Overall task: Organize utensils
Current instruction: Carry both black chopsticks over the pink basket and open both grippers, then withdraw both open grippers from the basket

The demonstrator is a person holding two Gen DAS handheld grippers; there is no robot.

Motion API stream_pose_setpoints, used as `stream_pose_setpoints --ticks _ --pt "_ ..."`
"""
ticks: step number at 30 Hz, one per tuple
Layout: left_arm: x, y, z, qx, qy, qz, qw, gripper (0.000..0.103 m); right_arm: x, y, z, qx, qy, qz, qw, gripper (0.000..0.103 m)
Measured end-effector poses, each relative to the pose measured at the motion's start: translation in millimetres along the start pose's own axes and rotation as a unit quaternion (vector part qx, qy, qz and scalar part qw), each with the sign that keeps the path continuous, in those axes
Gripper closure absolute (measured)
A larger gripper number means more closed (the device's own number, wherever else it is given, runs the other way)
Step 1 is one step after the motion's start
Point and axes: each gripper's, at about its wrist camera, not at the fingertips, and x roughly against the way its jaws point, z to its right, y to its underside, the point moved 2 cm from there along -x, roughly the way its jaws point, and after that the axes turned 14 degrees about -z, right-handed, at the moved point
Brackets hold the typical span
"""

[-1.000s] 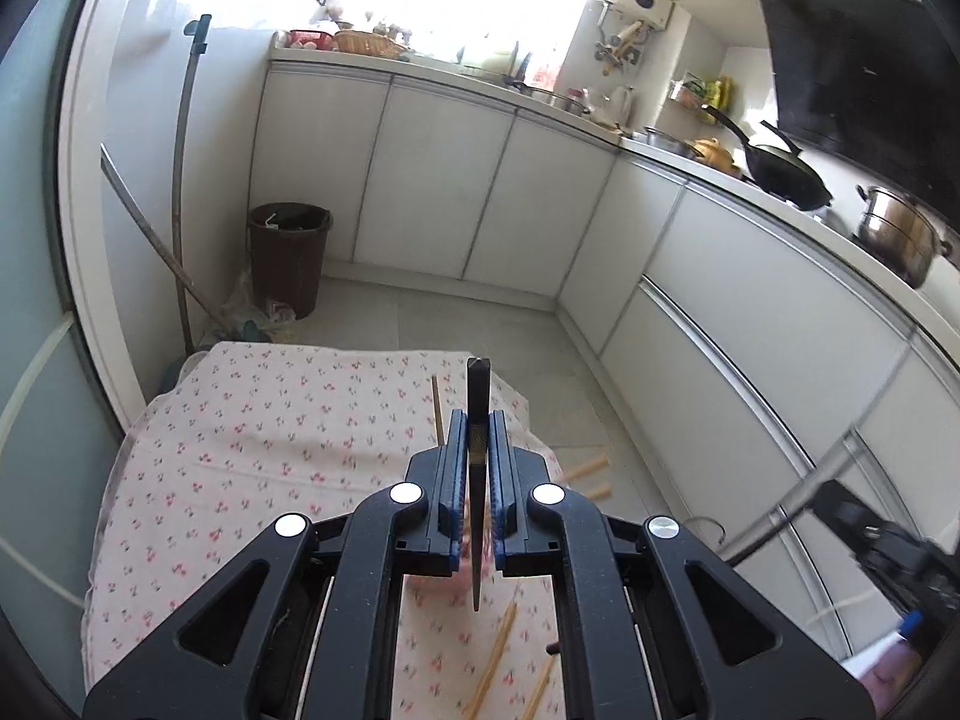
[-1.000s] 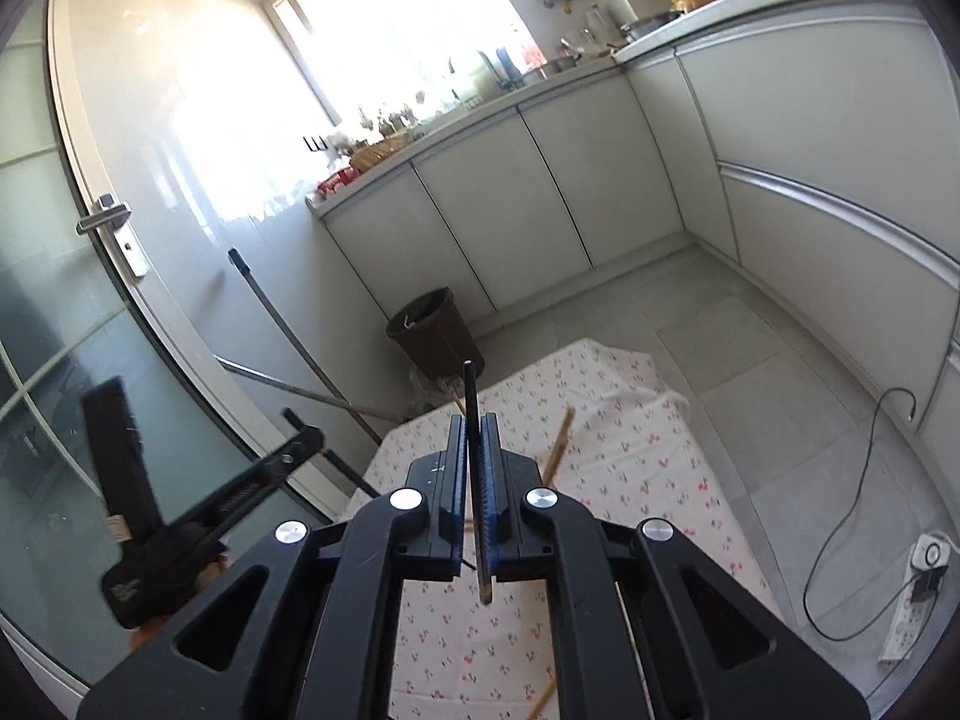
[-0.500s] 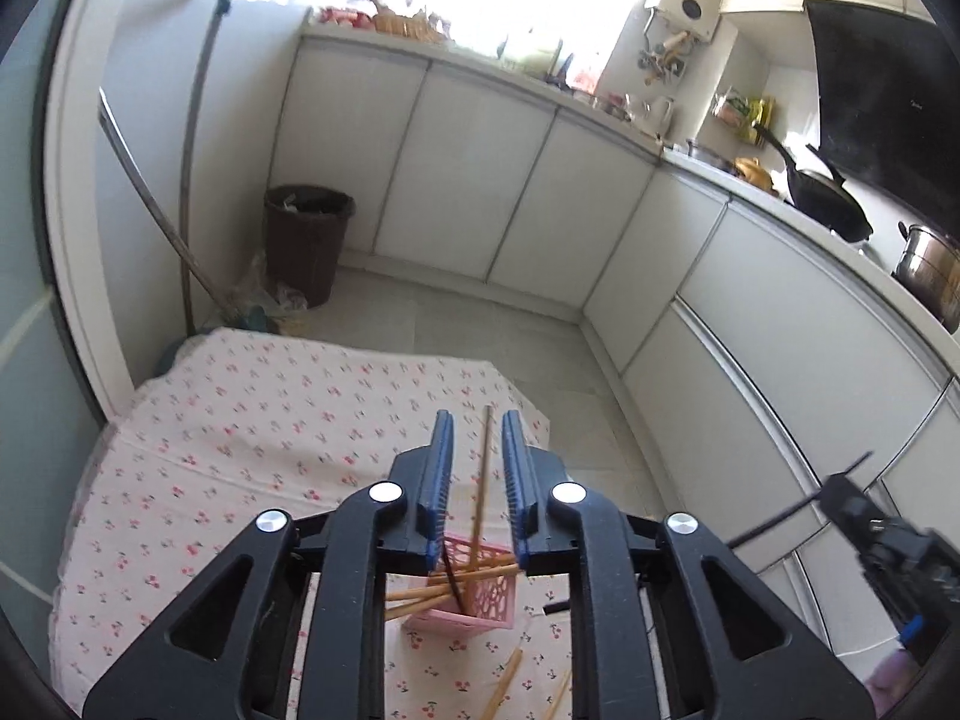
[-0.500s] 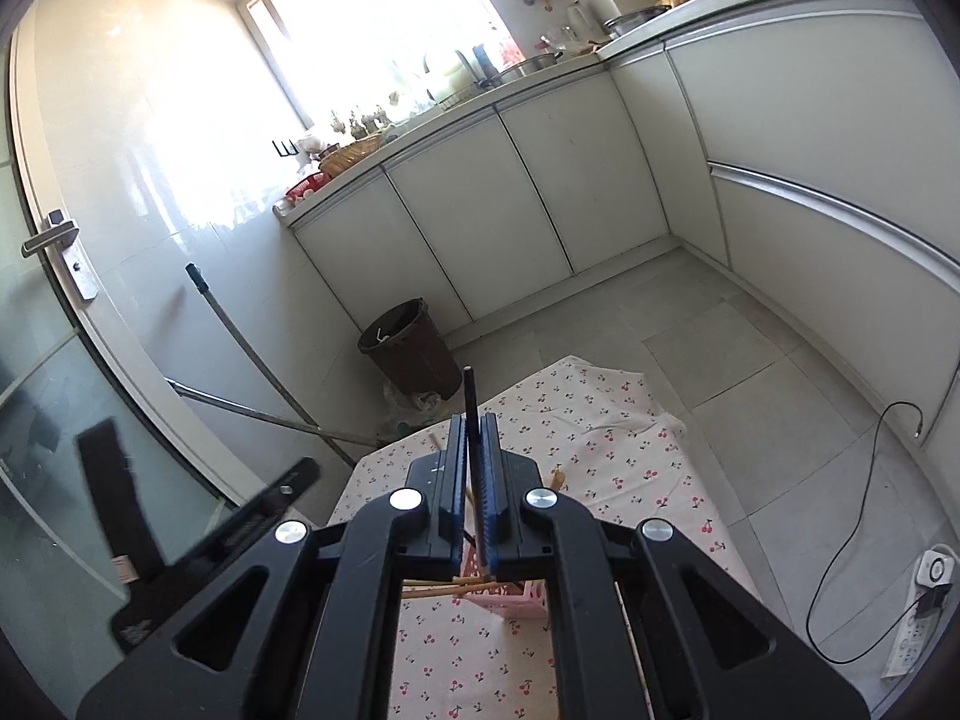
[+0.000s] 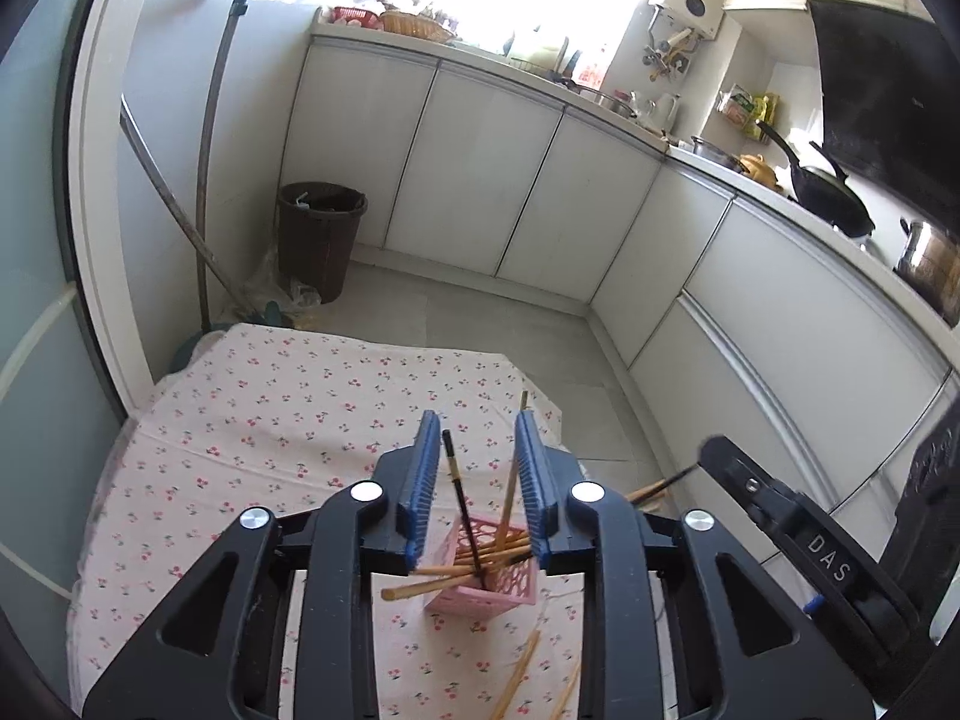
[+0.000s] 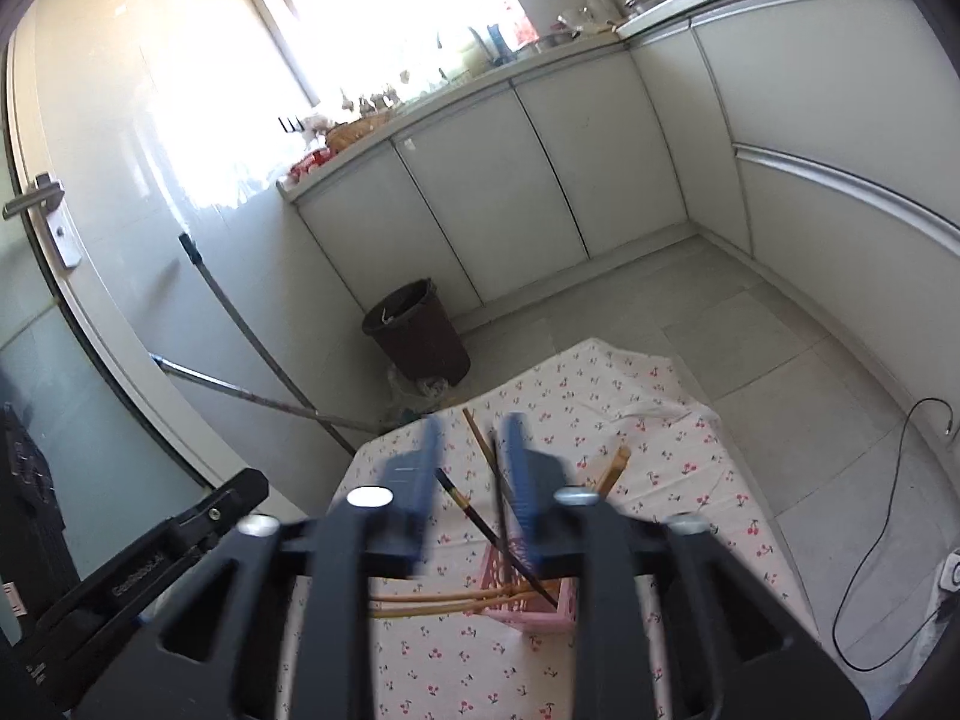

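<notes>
Two handheld grippers hover over a cherry-print tablecloth (image 5: 252, 420) in a narrow kitchen, at the drop-off stage of sorting chopsticks into a pink basket (image 5: 489, 579). In the left wrist view, the left gripper (image 5: 477, 483) fills the lower centre, its blue pads having just been opening; a dark chopstick (image 5: 461, 504) stands between them, touching neither pad, its foot in the basket, and looks released. Pale bamboo chopsticks (image 5: 456, 573) lean out of the basket's left side, and two more chopsticks (image 5: 519, 675) lie loose on the cloth at the bottom edge. At the right edge of that view the other tool comes in. In the right wrist view, the right gripper (image 6: 471, 468), blurred at lower centre, has also just been spreading its jaws, with a dark chopstick (image 6: 503, 516) slanting between them down into the basket; whether a pad touches it cannot be told. The next move likely calls for backing both tools clear without knocking the basket, then reaching down for the loose pair in the foreground.
</notes>
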Motion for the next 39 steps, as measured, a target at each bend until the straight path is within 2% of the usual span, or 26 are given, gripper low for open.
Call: stream_pose_setpoints --ticks 5,8,12,17,22,28,35,39 --pt "11.4 19.3 9.1 -0.029 -0.024 0.011 0.9992 0.065 9.9 16.3 -8.0 0.025 0.035 0.000 0.999 0.057" --pt "15.7 31.9 17.8 -0.049 -0.034 0.010 0.9982 0.057 18.1 34.1 -5.0 0.038 0.071 -0.007 0.997 0.052" --pt "20.6 51.6 23.3 -0.064 -0.051 0.018 0.9965 0.042 23.9 50.1 1.6 0.040 0.093 -0.018 0.995 0.046" --pt "11.4 76.0 19.8 -0.068 -0.068 -0.001 0.9953 0.037 31.2 72.4 15.8 0.031 0.113 -0.030 0.993 0.038" --pt "-0.2 101.1 19.1 -0.079 -0.080 -0.023 0.9934 0.022 34.3 94.5 35.6 0.015 0.146 -0.037 0.989 0.024" --pt "-11.2 117.4 26.6 -0.102 -0.093 -0.036 0.9897 0.013 25.9 116.7 68.3 -0.021 0.185 -0.071 0.980 0.010" --pt "-32.4 129.9 38.3 -0.129 -0.102 -0.064 0.9843 0.007 20.2 130.9 105.1 -0.068 0.206 -0.123 0.968 0.007" --pt "-56.0 135.7 40.8 -0.131 -0.095 -0.105 0.9812 0.007 18.0 136.3 122.3 -0.099 0.206 -0.149 0.962 0.007"
